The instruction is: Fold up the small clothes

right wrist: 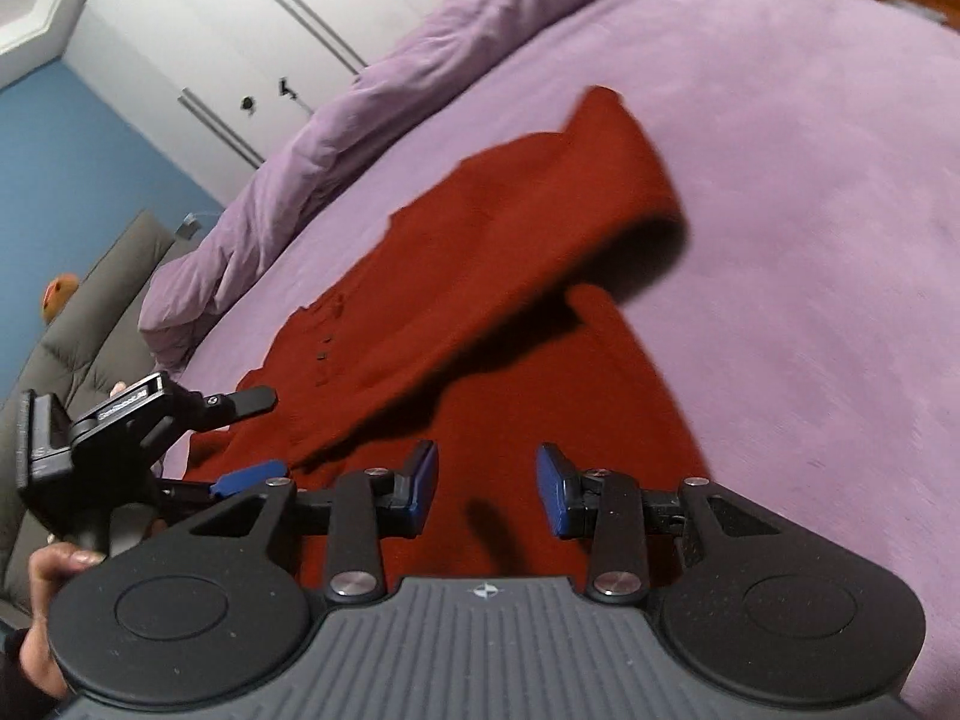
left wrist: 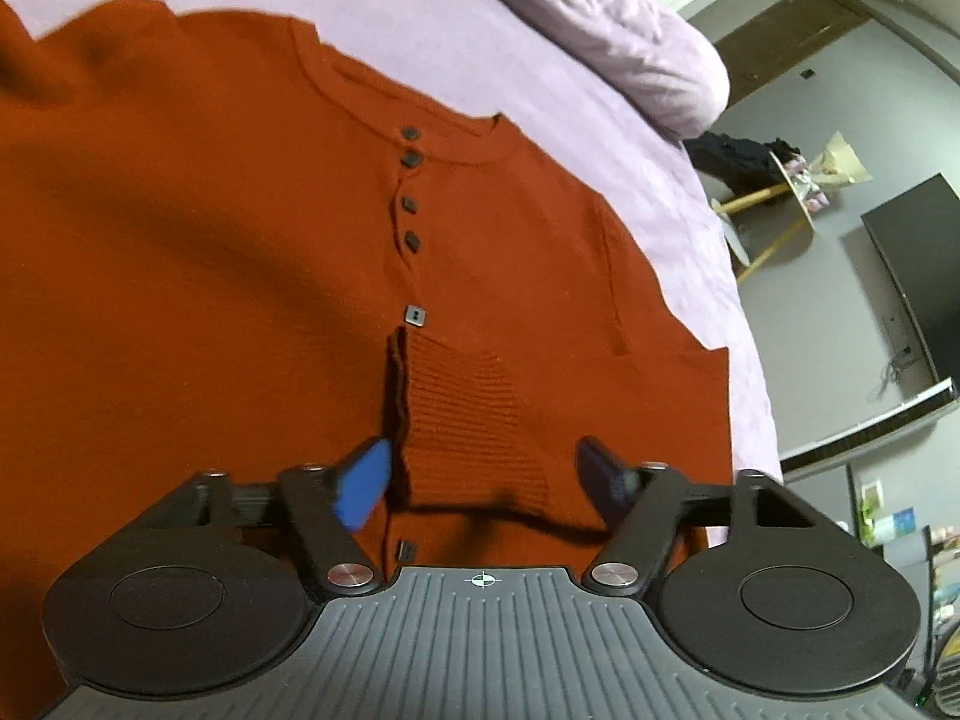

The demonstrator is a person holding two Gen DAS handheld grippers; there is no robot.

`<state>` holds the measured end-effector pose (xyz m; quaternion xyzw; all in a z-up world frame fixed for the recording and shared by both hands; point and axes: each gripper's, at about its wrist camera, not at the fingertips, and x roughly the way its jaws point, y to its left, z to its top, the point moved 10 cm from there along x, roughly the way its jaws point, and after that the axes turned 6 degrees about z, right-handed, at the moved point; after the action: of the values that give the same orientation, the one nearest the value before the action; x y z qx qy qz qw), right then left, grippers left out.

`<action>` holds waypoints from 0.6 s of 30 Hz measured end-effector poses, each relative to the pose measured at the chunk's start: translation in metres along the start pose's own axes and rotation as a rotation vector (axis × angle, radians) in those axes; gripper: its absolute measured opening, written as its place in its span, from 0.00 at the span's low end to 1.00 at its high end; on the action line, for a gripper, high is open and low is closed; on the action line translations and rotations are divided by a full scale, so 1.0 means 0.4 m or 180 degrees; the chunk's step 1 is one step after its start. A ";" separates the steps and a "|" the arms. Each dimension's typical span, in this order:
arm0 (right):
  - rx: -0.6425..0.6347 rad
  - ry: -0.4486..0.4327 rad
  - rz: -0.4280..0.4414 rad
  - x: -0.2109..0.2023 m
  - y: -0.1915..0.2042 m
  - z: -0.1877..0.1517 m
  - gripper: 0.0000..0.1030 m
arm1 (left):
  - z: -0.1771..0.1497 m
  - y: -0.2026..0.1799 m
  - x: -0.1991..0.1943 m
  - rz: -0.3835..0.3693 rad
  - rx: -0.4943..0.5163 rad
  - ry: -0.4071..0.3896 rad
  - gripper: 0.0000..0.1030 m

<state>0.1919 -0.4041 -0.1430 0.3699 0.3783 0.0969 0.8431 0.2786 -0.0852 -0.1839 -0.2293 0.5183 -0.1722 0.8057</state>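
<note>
A rust-red knit cardigan with dark buttons lies spread on the purple bed. One sleeve is folded across its front, and the ribbed cuff lies between the blue pads of my left gripper, which is open just above the cloth. In the right wrist view the cardigan has its other sleeve folded over the body and raised in a loop. My right gripper is open and empty over the cardigan's near part. The left gripper shows at the left there.
A rolled purple duvet lies along the bed's far side, with white wardrobes behind. A grey padded chair stands at the left. In the left wrist view a dark screen and a small round table stand beyond the bed edge.
</note>
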 end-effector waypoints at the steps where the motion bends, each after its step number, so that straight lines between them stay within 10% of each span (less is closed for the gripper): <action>1: 0.0046 -0.0013 0.0016 -0.001 -0.014 -0.010 0.35 | 0.003 0.005 0.010 0.0045 -0.0021 0.0026 0.58; 8: 0.0023 -0.0025 -0.0003 -0.005 -0.018 -0.017 0.35 | 0.027 0.030 0.013 0.0345 0.0100 -0.0018 0.06; 18: -0.0155 0.0016 -0.0145 0.006 -0.006 -0.003 0.35 | 0.126 -0.028 -0.101 0.0008 0.0214 -0.0459 0.05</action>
<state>0.1925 -0.4040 -0.1466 0.3403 0.3863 0.0878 0.8528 0.3079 -0.0641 -0.1290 -0.2132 0.4531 -0.1716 0.8484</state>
